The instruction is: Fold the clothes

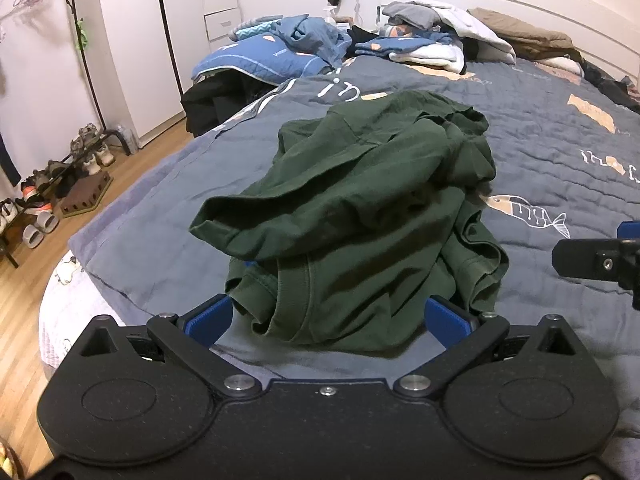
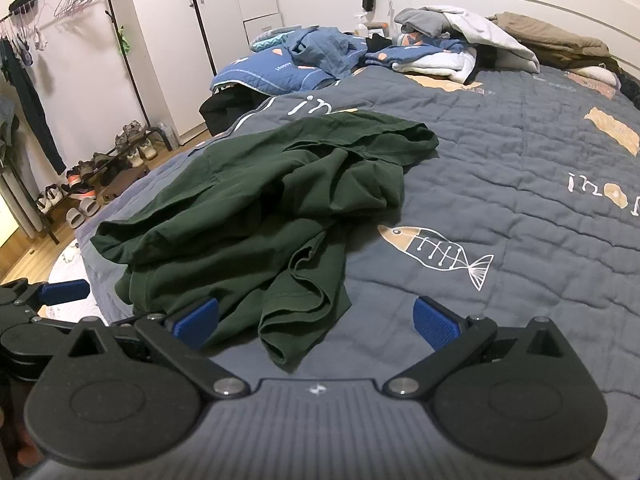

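A dark green T-shirt (image 1: 360,208) lies crumpled in a heap on the grey quilted bedspread (image 1: 552,168), collar toward me. My left gripper (image 1: 326,318) stands open at the shirt's near edge, its blue fingers (image 1: 208,318) on either side of the collar, gripping nothing. In the right wrist view the same T-shirt (image 2: 248,216) spreads to the left, a sleeve end reaching between the wide-apart fingers of my open right gripper (image 2: 316,322). The left gripper (image 2: 60,292) shows at that view's left edge; the right gripper's body (image 1: 596,260) shows at the left wrist view's right edge.
Piles of clothes and blue bedding (image 2: 420,44) cover the head of the bed. A clothes rack (image 2: 52,52) and a shoe rack with several shoes (image 2: 100,176) stand on the wooden floor at left. White wardrobes (image 2: 224,20) line the back wall.
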